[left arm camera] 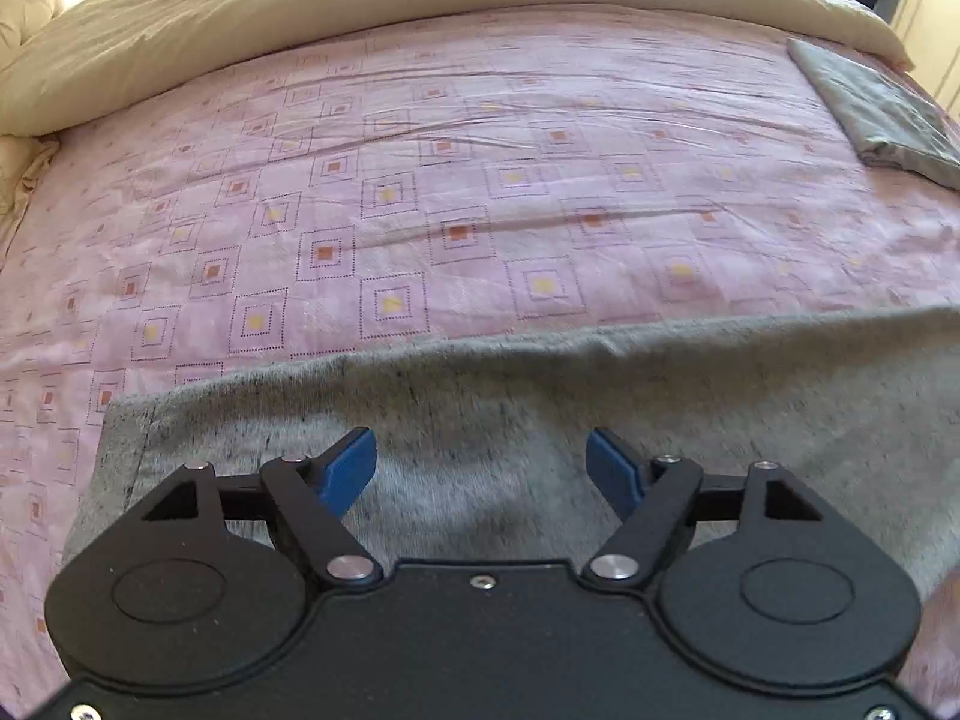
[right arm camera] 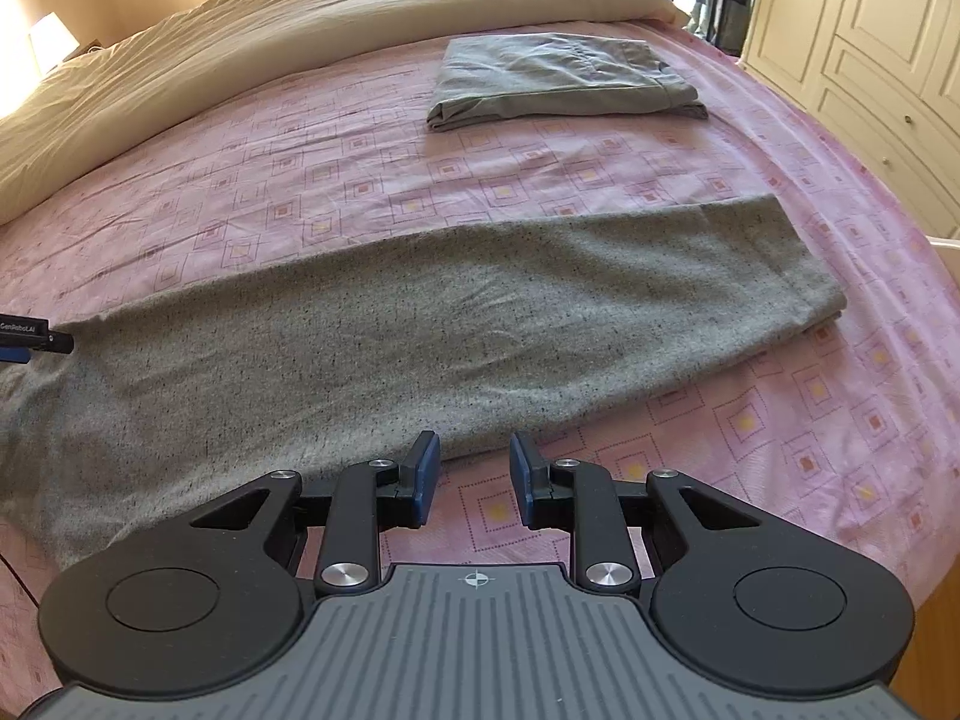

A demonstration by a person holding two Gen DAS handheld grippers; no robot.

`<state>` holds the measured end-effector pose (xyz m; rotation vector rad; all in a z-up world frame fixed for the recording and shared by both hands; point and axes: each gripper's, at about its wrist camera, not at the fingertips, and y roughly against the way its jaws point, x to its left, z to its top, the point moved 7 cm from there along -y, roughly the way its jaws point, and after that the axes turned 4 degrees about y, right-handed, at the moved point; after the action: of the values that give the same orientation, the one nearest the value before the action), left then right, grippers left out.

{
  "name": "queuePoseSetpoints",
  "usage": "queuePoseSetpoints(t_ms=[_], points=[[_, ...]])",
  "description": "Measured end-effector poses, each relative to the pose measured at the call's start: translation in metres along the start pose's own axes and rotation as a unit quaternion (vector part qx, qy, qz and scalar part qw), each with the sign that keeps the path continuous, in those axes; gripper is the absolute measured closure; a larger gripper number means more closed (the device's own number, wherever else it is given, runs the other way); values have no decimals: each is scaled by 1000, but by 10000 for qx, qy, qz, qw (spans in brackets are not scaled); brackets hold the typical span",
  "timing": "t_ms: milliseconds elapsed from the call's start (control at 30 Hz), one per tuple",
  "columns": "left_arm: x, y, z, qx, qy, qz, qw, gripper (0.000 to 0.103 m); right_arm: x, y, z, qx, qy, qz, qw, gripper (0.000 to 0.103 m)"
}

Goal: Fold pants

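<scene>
Blue pads (left arm camera: 348, 471) of the left gripper (left arm camera: 480, 468) stand wide apart, holding nothing, right above the grey speckled pants (right arm camera: 420, 324). These lie as one long flat strip across the pink bedsheet (left arm camera: 420, 180), probably already folded leg on leg. The right gripper (right arm camera: 474, 480) is open more narrowly and empty; the near edge of the pants lies just ahead of its fingertips. I judge the lengthwise fold is done and the crosswise fold not yet begun. Next, each gripper should pinch one end. Another folded grey garment (right arm camera: 564, 84) lies further ahead, near the beige duvet (right arm camera: 300, 18).
</scene>
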<state>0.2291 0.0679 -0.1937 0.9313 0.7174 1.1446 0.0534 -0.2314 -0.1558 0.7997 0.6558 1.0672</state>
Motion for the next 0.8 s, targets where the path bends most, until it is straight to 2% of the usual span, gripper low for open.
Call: queuePoseSetpoints(t_ms=[167, 267, 400, 467, 533, 667, 800], points=[[-37, 25, -50, 66, -442, -393, 9982, 25, 11, -2, -2, 37, 93, 88, 9999, 78], [-59, 20, -79, 352, -547, -629, 9959, 25, 11, -1, -3, 49, 68, 110, 9999, 78], [-80, 10, -99, 581, -682, -707, 9935, 25, 7, 3, -7, 48, 59, 104, 9999, 78], [-88, 0, -109, 928, -855, -659, 9898, 26, 3, 5, -9, 40, 47, 118, 9999, 78], [-95, 9, -103, 759, -935, -561, 9911, 33, -2, 5, -11, 49, 14, 141, 9999, 78], [-110, 29, -78, 425, -452, -822, 9947, 31, -19, 6, -14, -37, -131, 200, 9997, 78], [-133, 11, -78, 639, -209, -705, 9952, 31, -41, -1, -18, -14, -285, 307, 9991, 78]])
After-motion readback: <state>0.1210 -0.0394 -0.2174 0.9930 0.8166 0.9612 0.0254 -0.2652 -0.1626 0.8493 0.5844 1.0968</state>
